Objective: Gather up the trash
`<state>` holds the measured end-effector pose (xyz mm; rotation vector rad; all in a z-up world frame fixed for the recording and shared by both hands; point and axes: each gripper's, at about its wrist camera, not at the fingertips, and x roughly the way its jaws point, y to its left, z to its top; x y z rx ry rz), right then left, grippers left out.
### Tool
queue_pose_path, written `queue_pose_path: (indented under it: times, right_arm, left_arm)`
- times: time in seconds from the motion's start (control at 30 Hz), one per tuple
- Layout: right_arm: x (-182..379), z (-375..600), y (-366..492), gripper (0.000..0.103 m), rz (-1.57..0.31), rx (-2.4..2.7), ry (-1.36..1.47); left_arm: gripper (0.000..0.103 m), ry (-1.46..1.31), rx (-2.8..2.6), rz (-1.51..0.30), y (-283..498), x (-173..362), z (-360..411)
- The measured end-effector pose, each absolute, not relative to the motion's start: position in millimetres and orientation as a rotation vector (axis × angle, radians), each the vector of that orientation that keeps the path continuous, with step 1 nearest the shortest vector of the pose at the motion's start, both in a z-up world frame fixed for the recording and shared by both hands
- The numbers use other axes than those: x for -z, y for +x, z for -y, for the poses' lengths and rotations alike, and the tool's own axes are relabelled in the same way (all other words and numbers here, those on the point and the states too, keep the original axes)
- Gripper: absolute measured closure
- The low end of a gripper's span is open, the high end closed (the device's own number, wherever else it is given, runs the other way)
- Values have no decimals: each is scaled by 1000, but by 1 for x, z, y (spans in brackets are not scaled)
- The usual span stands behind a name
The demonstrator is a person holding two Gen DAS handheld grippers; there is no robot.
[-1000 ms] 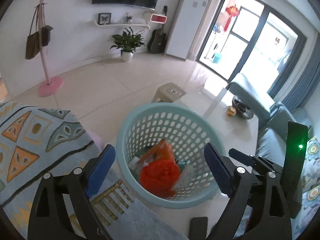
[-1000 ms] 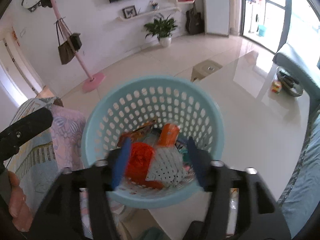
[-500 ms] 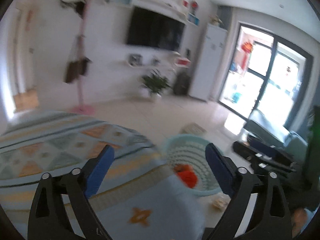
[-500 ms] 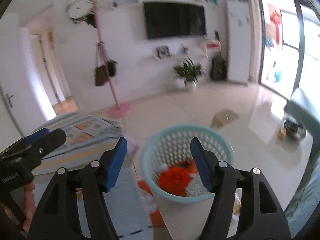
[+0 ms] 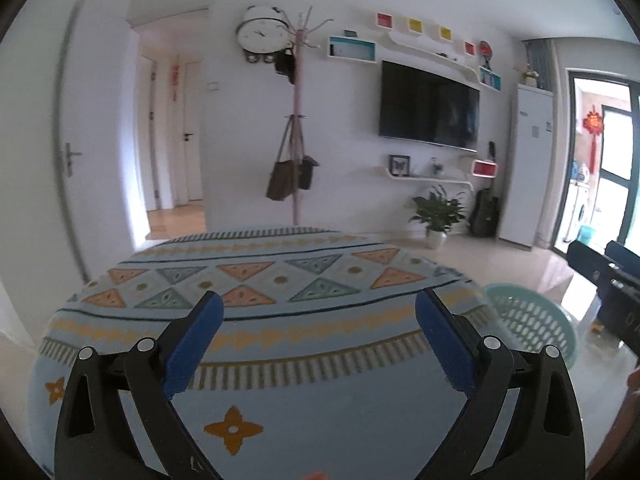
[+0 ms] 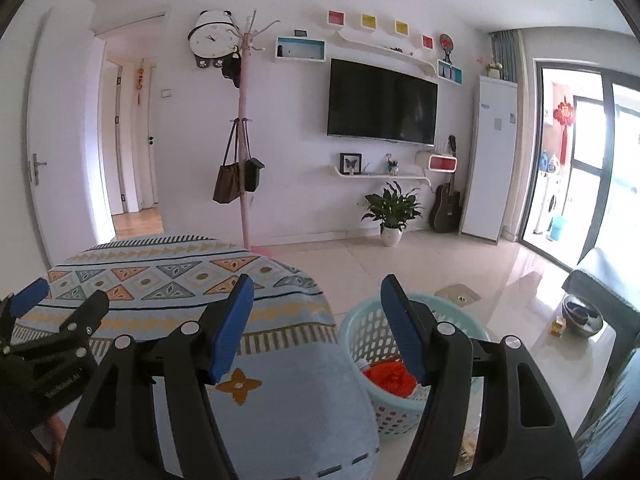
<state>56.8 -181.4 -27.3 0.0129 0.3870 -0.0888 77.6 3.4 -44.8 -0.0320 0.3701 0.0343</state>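
Observation:
A light blue perforated basket (image 6: pixel 362 334) stands on the floor to the right of a table with a patterned cloth (image 6: pixel 160 276). Orange and red trash (image 6: pixel 390 376) lies inside it. In the left wrist view the basket (image 5: pixel 532 320) shows at the right edge, its contents hidden. My left gripper (image 5: pixel 318 338) is open and empty above the cloth (image 5: pixel 280 276). My right gripper (image 6: pixel 316 324) is open and empty, raised over the table's right edge and the basket. The left gripper (image 6: pixel 28 308) also shows at the far left in the right wrist view.
A pink coat stand with bags (image 6: pixel 242 168) stands behind the table. A potted plant (image 6: pixel 392 210), a guitar (image 6: pixel 446 204) and a white cabinet (image 6: pixel 490 160) line the far wall. A glass table (image 6: pixel 560 344) with a bowl (image 6: pixel 580 316) is at the right.
Both grippers have lifted and tilted up from over the basket to look across the room. The left one has swung left over the cloth. Both stay open and empty.

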Motion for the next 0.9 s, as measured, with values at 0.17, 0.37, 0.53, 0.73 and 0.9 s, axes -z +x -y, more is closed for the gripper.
queue_pose_path:
  times: [0.17, 0.37, 0.53, 0.73, 0.9]
  right_arm:
    - [36, 186, 59, 41, -395, 109, 38]
    - [42, 188, 56, 41, -374, 123, 53]
    - [46, 187, 61, 41, -394, 105, 62]
    - [48, 185, 63, 41, -394, 88, 62]
    - [48, 185, 64, 41, -394, 82, 69]
  left_arm:
    - [8, -20, -61, -340, 68, 46, -13]
    - [8, -33, -65, -352, 67, 48, -12]
    - [8, -32, -60, -369, 70, 51, -12]
    - [8, -39, -64, -375, 70, 51, -11]
    - [8, -37, -66, -376, 70, 51, -11]
